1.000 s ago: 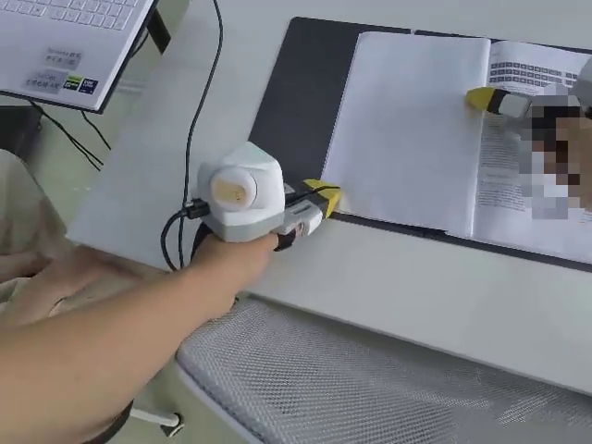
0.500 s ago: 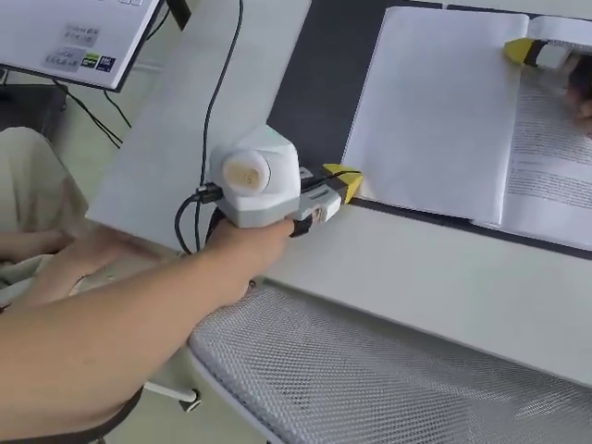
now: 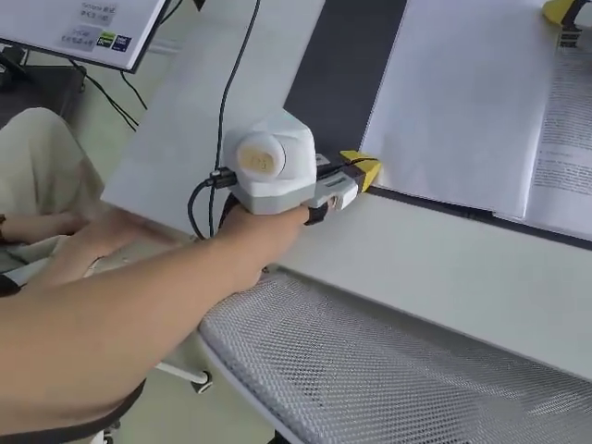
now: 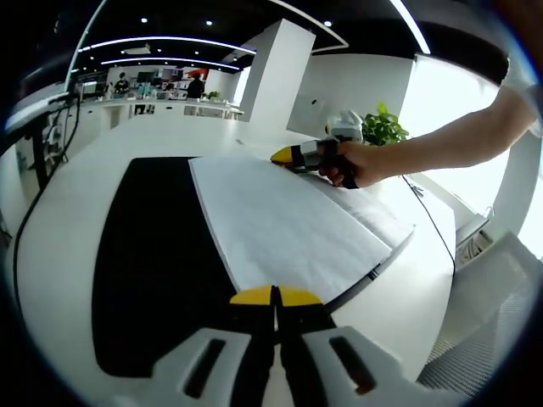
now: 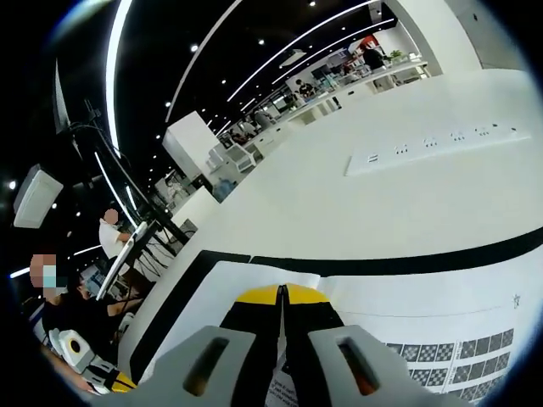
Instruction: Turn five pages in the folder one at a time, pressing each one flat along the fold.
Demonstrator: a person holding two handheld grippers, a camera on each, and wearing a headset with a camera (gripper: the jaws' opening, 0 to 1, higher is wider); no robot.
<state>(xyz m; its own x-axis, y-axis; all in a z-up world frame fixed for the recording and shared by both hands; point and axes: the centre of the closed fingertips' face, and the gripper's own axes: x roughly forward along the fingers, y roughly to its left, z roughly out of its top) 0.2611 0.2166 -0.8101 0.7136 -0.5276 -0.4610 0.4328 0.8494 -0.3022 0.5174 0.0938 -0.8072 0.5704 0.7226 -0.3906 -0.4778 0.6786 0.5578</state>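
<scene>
Left tool [image 4: 276, 296] first: its two yellow tips are squeezed together with no gap. They're parked right at the near corner of the blank white page [image 4: 280, 220]. Honestly can't tell whether any paper is caught between them or they're just touching the edge. One hand [image 3: 254, 236] is wrapped around its grey body, seen in the head view.

Right tool [image 5: 284, 295]: same deal, jaws closed tight, nothing visibly held. Its tips are down on the paper at the far end of the pages, about where the blank sheet meets the printed page [image 3: 566, 139]. From the left gripper view you can see the other hand [image 4: 348, 163] holding it over there.

So that's two tools, well apart, both on one open black folder [image 4: 153, 254]. The folder lies flat on the white table [image 3: 444, 268]. Its dark inside cover is bare on the left, the blank page lies beside that, and the printed page with text is on the right.

Further out:
- one white laptop [image 3: 74, 23] at the table's far left corner
- one black cable [image 3: 227, 102] running across the tabletop
- one grey mesh chair seat [image 3: 398, 370] below the near edge
- one white power strip [image 5: 441, 144] beyond the folder, in the right gripper view
</scene>
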